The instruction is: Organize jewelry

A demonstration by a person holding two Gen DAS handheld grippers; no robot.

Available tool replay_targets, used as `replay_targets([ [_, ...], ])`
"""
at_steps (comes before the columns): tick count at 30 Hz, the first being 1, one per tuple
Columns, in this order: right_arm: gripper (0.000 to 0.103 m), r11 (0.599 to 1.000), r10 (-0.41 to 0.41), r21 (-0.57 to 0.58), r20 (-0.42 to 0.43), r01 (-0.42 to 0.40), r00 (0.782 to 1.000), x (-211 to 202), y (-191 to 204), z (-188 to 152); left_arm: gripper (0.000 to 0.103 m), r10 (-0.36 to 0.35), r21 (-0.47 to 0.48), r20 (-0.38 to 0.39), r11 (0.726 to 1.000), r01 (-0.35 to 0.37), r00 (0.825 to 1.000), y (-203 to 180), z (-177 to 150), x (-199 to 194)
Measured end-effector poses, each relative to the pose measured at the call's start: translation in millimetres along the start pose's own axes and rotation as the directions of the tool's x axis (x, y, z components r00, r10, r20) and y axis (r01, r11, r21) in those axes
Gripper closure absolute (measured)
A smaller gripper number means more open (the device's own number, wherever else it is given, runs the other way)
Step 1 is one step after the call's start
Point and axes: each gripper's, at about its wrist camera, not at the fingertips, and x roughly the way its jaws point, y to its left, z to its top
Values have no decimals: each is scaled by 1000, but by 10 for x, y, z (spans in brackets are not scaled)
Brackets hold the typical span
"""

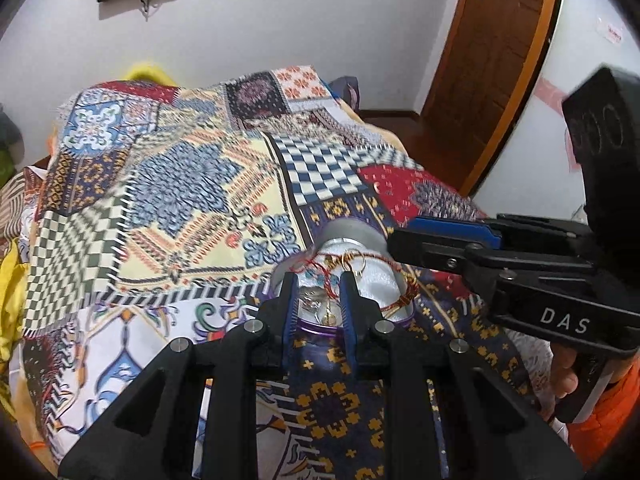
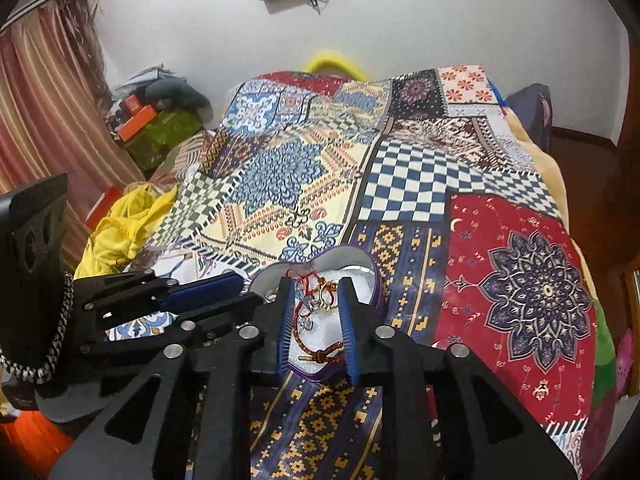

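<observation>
I am hovering both grippers over a heart-shaped jewelry box (image 2: 320, 320) lying open on the patchwork bedspread (image 2: 520, 280), so each wrist camera looks straight into it. The left gripper (image 1: 319, 300) is parted, its fingers (image 1: 289, 304) straddling the near rim and gripping nothing. The right gripper (image 2: 316, 320) is likewise spread and empty, bracketing the white lining. Inside, a red corded bracelet (image 2: 320, 354) is curling along the near edge, with gold rings (image 2: 326, 296) and small silver pieces tangled nearer the lid. I judge sorting is barely starting.
</observation>
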Motion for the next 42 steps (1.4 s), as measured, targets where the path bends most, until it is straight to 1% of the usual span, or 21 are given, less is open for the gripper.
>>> replay_targets([
  [5,82,998,-49,-27,64,50,997,-244,94,52,77,24,-27,83,999,-22,996,40,109,-372],
  [8,82,996,-72,-43,135,79,988,-517,212,88,77,33,-41,152,999,-27,988,25,184,-693],
  [12,82,992,-99,-56,253,116,962,-931,387,108,75,54,-36,259,998,-46,964,-82,242,-1163],
  [13,82,991,-99,-58,282,120,954,-1047,430,108,73,58,-34,284,998,-50,957,-110,251,-1266],
  [16,82,988,-102,-71,375,138,921,-1423,592,86,61,72,-33,382,997,-64,921,-231,228,-1661],
  [18,82,983,-106,-90,443,162,890,-1688,728,36,58,69,-27,440,998,-63,895,-311,196,-1916],
  [20,82,978,-110,-100,502,184,858,-1919,844,-23,51,74,-27,489,997,-69,869,-383,146,-2144],
  [22,82,973,-119,-100,554,207,824,-2114,943,-90,46,90,-28,541,996,-89,836,-459,87,-2371],
  [23,81,971,-123,-99,577,219,808,-2204,993,-126,43,98,-28,558,995,-99,824,-485,63,-2440],
  [24,77,969,-125,-98,592,225,796,-2263,1020,-152,41,109,-27,579,993,-115,808,-524,28,-2530],
  [25,74,968,-131,-91,611,233,781,-2339,1061,-187,36,115,-24,593,992,-125,797,-554,-1,-2598],
  [27,56,965,-145,-77,637,250,757,-2422,1111,-233,28,117,-24,609,991,-129,784,-588,-54,-2701],
  [29,45,960,-168,-59,661,273,732,-2473,1164,-275,17,123,-31,624,991,-133,771,-612,-115,-2785],
  [30,39,957,-180,-50,670,286,720,-2495,1194,-295,14,131,-37,631,990,-139,765,-619,-140,-2818],
  [31,36,955,-187,-44,675,293,714,-2502,1209,-306,11,139,-44,639,988,-145,757,-622,-166,-2846],
  [32,30,954,-193,-39,678,297,709,-2500,1217,-325,8,143,-46,644,988,-148,751,-621,-191,-2870],
  [33,23,953,-201,-32,682,303,704,-2501,1235,-337,7,147,-48,647,987,-152,748,-620,-213,-2879],
  [35,15,950,-213,-21,686,312,695,-2500,1274,-368,6,159,-58,644,986,-159,748,-606,-240,-2877],
  [38,2,942,-234,-16,686,336,689,-2477,1319,-388,6,159,-63,629,986,-154,761,-585,-267,-2850],
  [40,1,931,-254,-14,691,364,677,-2470,1352,-404,6,169,-68,627,984,-162,761,-590,-297,-2847],
  [42,1,925,-266,-15,688,381,675,-2476,1361,-424,6,178,-73,623,983,-171,762,-583,-306,-2834],
])
